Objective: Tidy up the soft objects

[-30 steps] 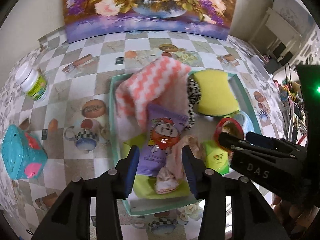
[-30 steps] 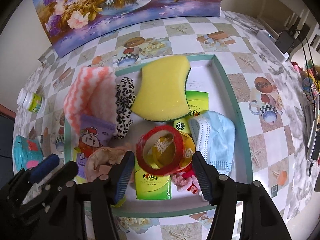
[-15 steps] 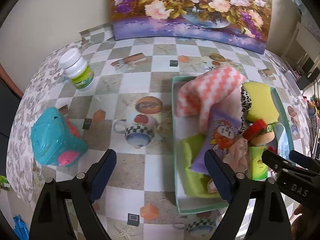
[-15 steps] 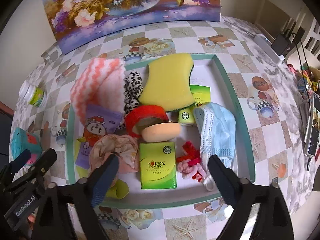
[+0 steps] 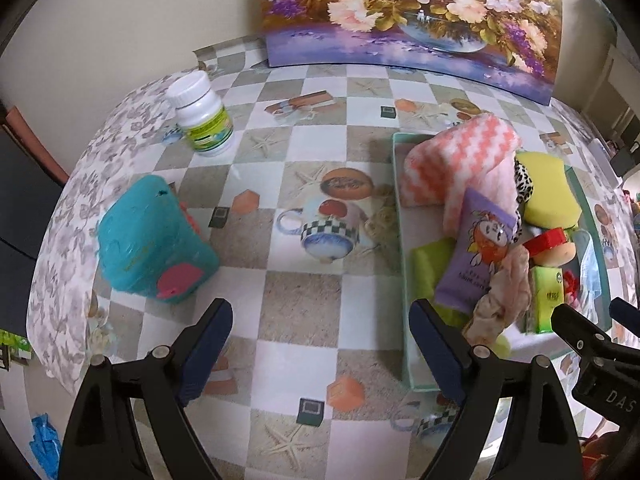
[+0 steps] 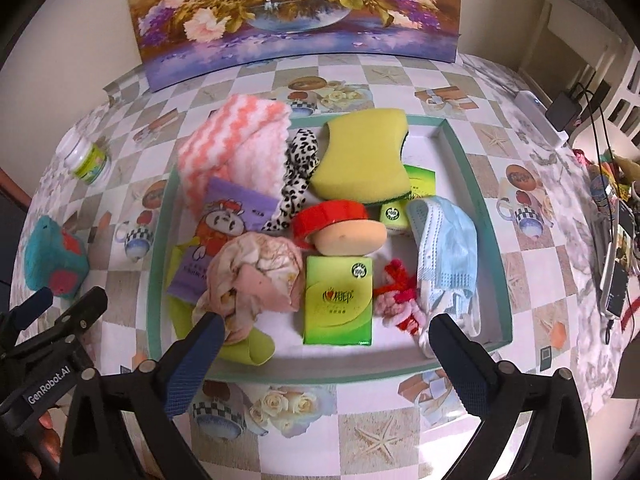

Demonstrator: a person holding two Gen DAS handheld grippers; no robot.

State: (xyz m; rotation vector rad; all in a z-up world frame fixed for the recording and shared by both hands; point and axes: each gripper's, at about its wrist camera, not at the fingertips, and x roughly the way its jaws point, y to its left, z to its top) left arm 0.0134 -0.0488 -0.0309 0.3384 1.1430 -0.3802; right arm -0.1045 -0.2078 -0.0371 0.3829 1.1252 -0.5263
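A teal-rimmed tray (image 6: 494, 216) (image 5: 404, 264) holds soft things: a pink zigzag cloth (image 6: 232, 148), a yellow sponge (image 6: 364, 164), a leopard scrunchie (image 6: 296, 176), a purple tissue pack (image 6: 216, 236), a crumpled pink cloth (image 6: 256, 276), a green tissue pack (image 6: 338, 304), a blue face mask (image 6: 444, 248), red and pink yarn (image 6: 398, 300), and a red tape roll (image 6: 330, 216) with a peach puff (image 6: 348, 238). My right gripper (image 6: 322, 328) is open and empty above the tray's near edge. My left gripper (image 5: 320, 324) is open and empty over the tablecloth left of the tray.
A teal and pink soft cube (image 5: 152, 240) lies on the table to the left. A white pill bottle (image 5: 202, 114) stands behind it. A flower painting (image 6: 296, 12) leans on the back wall. Cables and devices (image 6: 612, 240) sit at the right table edge.
Both grippers have opened wide and pulled back from the tray. The left one swung left over the table. The tape roll and puff now lie in the tray.
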